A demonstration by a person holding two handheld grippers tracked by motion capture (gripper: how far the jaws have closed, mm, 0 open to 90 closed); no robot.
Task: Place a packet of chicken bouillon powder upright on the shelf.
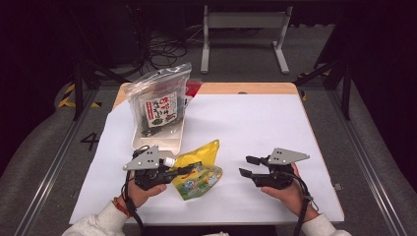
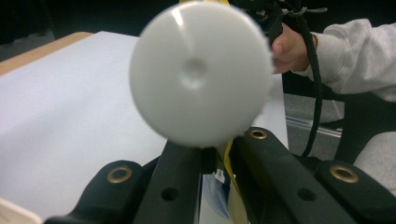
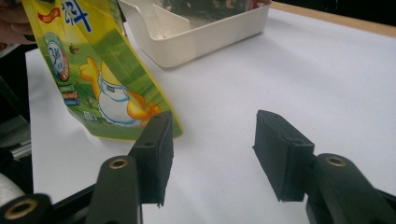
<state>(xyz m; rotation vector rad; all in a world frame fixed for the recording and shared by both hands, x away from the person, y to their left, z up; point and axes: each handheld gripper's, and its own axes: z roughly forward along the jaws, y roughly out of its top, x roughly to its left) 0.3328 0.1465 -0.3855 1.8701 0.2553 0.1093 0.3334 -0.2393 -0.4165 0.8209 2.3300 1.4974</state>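
Left hand-held gripper (image 1: 173,171) clamps yellow spouted pouch (image 1: 200,169) near white cap (image 2: 201,72), pouch low over worktop (image 1: 255,123) beside white tray (image 1: 160,140). Right hand-held gripper (image 1: 249,166) gapes empty nearby. Advice: keep clamp firm at neck, lift clear of rim before lowering into tray.

On the counter (image 1: 275,123), the tray (image 1: 158,141) stands at the back left, with the bag (image 1: 158,101) upright in it. The pouch (image 1: 199,169) is just in front of the tray. The left tool (image 1: 183,170) is at the pouch, the right tool (image 1: 246,166) is well apart at the right.
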